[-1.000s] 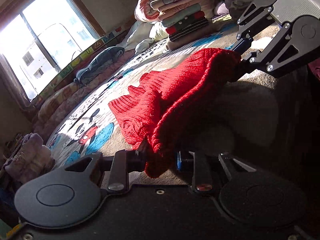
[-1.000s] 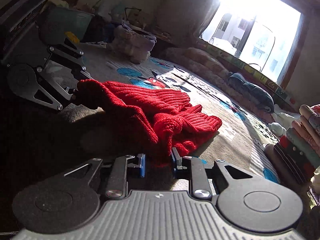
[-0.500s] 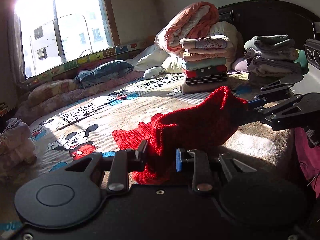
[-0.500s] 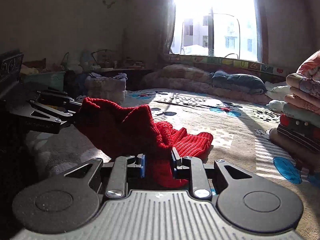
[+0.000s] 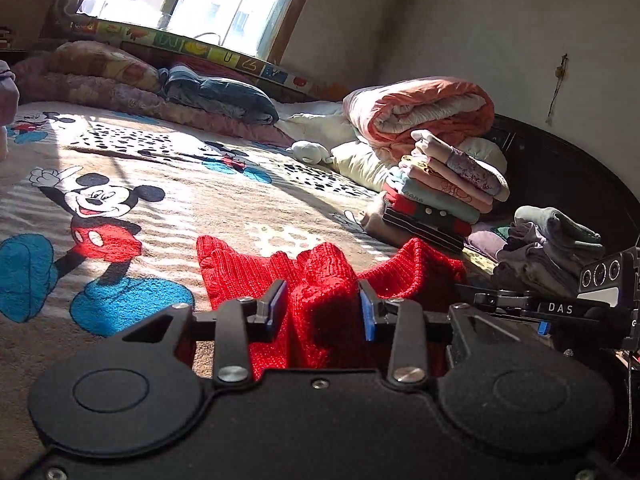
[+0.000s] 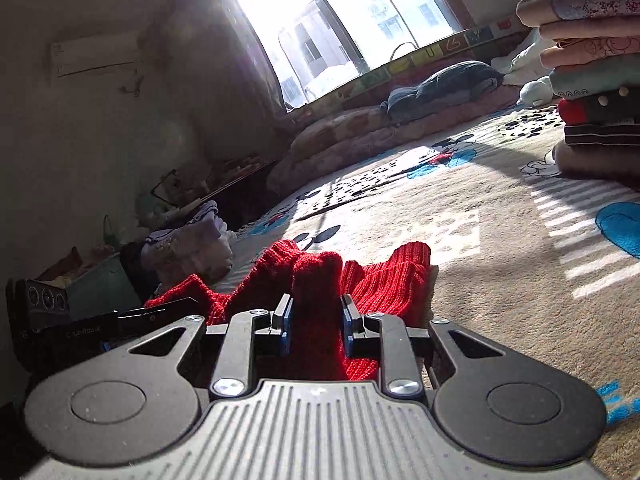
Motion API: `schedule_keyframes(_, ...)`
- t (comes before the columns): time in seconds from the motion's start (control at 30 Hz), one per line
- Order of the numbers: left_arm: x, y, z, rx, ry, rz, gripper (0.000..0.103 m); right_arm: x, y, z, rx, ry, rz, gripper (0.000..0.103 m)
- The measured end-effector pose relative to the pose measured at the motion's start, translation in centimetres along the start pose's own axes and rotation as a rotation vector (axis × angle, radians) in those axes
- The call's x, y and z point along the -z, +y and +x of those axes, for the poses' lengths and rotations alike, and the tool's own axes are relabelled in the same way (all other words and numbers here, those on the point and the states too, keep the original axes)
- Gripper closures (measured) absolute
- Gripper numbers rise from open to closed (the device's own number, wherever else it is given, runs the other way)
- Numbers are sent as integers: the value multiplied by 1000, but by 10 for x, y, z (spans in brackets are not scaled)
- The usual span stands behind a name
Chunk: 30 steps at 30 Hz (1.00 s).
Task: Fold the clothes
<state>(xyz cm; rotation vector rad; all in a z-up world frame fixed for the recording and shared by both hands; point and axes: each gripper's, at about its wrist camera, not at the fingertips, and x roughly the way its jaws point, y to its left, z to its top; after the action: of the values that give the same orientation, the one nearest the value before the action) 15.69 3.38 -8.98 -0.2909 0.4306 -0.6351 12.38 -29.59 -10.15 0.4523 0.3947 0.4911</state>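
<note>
Red knit fills the gap between the left gripper (image 5: 322,310)'s fingers (image 5: 275,307): a bunched fold of the red sweater (image 5: 320,280) is pinched there. The right gripper (image 6: 314,322) likewise pinches a raised fold of the sweater between its blue-padded fingers (image 6: 285,320). Beyond both pairs of fingers the rest of the garment lies crumpled on the cartoon-print bedspread (image 5: 224,204). Past the left fingers and off to their right stands a stack of folded clothes (image 5: 440,196), with a rolled orange quilt (image 5: 420,112) behind it. Farthest off is the window (image 6: 340,24).
</note>
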Motion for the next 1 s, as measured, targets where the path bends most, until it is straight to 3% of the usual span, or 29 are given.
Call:
schedule_keyframes(0.07, 4, 11, 0, 22, -3, -59, 57, 4, -8, 5, -18, 0, 37, 79)
schedule_keyframes(0.1, 5, 14, 3, 26, 2, -74, 72, 6, -12, 7, -27, -4, 61, 79)
schedule_keyframes(0.13, 4, 17, 6, 29, 10, -85, 76, 8, -15, 9, -32, -8, 80, 80)
schedule_keyframes(0.43, -34, 41, 42, 136, -30, -141, 77, -12, -37, 26, -40, -69, 169, 81)
schedule_keyframes(0.67, -63, 63, 81, 161, -44, -132, 78, -38, -60, 62, -39, -93, 211, 81)
schedule_keyframes(0.8, -68, 80, 100, 157, -29, -149, 78, -41, -78, 86, -40, -80, 268, 81)
schedule_keyframes(1.0, -58, 102, 119, 137, 63, -241, 77, -24, -94, 99, -30, -76, 353, 81)
